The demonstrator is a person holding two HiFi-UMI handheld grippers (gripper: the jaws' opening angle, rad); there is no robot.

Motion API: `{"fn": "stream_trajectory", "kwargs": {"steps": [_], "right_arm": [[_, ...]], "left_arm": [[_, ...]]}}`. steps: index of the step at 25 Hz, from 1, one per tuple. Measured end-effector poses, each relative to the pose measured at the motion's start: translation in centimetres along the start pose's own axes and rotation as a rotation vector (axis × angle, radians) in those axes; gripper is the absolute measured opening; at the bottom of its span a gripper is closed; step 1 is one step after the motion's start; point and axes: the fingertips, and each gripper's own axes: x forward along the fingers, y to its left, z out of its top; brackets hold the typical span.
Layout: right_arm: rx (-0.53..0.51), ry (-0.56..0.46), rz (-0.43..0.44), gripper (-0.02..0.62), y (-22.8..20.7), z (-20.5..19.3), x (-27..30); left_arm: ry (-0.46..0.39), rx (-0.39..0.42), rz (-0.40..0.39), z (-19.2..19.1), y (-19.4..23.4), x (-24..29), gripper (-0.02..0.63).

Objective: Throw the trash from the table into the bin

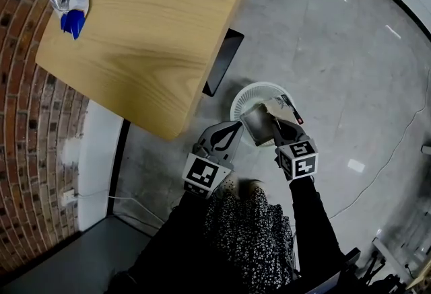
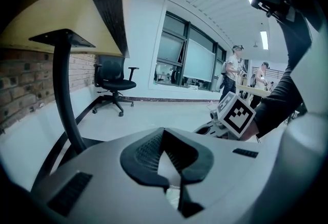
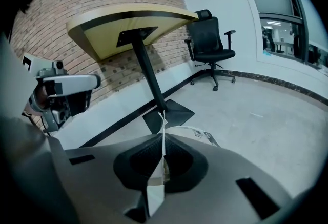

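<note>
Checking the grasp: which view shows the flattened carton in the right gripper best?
Head view: the flattened carton shows its face above the white bin, pinched by the right gripper. Right gripper view shows it edge-on between shut jaws. Left gripper view misses it.

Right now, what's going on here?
A person stands beside the wooden table. The right claw is shut on a flattened wrapper, held above the white bin on the floor. The left claw is shut and empty. A blue and silver packet lies on the table.
</note>
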Motion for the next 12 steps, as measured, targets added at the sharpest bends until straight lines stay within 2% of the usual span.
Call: {"fn": "stream_trajectory", "kwargs": {"steps": [5, 6, 7, 9, 12], "right_arm": [[-0.016, 0.011, 0.000, 0.019, -0.13, -0.68, 0.61], [-0.009, 0.017, 0.003, 0.052, -0.09, -0.77, 0.74], [0.002, 0.021, 0.006, 0.132, -0.06, -0.79, 0.83], [0.017, 0.021, 0.002, 0.164, -0.17, -0.65, 0.83], [0.028, 0.009, -0.013, 0.164, -0.39, -0.19, 0.52]], "left_arm": [[0.007, -0.012, -0.010, -0.52, -0.53, 0.00, 0.008], [0.008, -0.013, -0.010, -0.54, -0.54, -0.06, 0.008], [0.008, -0.016, -0.009, -0.51, -0.52, -0.13, 0.008], [0.001, -0.023, -0.003, -0.34, -0.43, -0.29, 0.008], [0.002, -0.031, 0.000, -0.26, -0.36, -0.47, 0.008]]}}
